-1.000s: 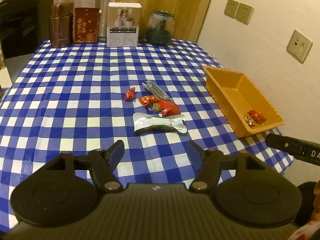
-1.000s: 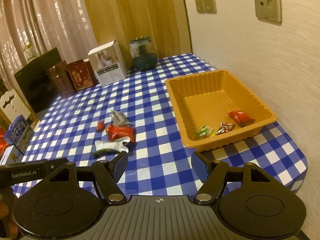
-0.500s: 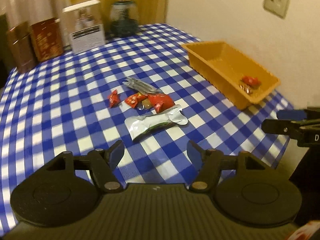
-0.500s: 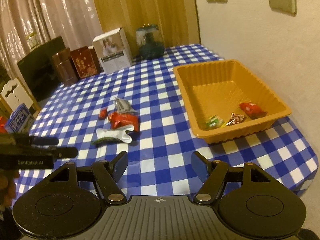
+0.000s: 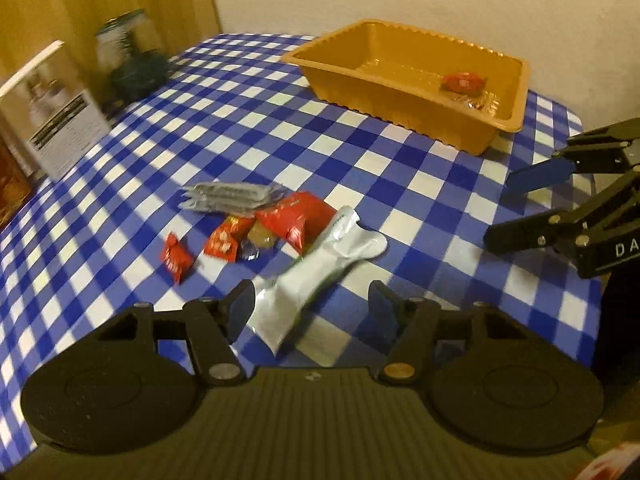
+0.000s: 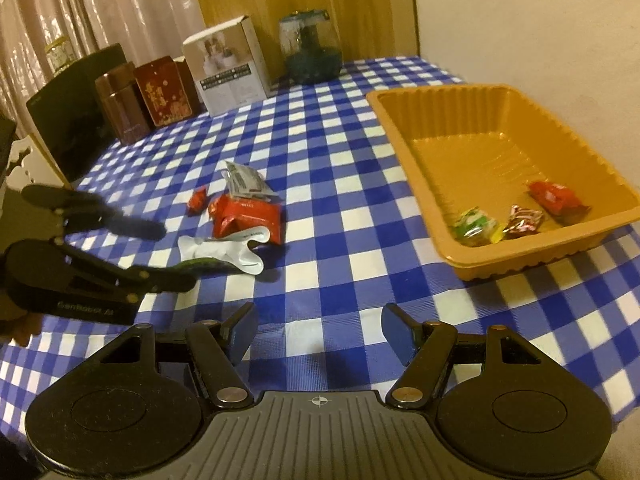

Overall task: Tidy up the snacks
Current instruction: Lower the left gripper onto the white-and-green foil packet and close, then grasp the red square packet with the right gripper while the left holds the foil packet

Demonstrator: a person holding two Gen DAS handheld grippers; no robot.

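The left gripper is nearest in its own view, low over the blue-and-white checked tablecloth. Its jaws have just been closing a little, but they stand apart, and the near end of the long silver foil snack pouch lies between the fingertips, at twelve o'clock; the pads do not press on it. The pouch lies flat on the cloth and runs away toward one o'clock.

Just beyond it is the small heap of snacks: a large red packet touching the pouch, two small red wrapped candies at eleven o'clock, and flat grey sachets behind them.

The right gripper hovers over bare cloth with its jaws about half open and nothing between them. In the left wrist view it is seen at three o'clock.

Farther, at one o'clock from the left gripper, the orange ribbed plastic tray stands near the wall. In its near corner lie a red candy, a brown-and-silver one and a green-and-yellow one.

At the far table edge, at eleven o'clock in the right wrist view, stand a white carton, a dark glass jar and two brown tins.
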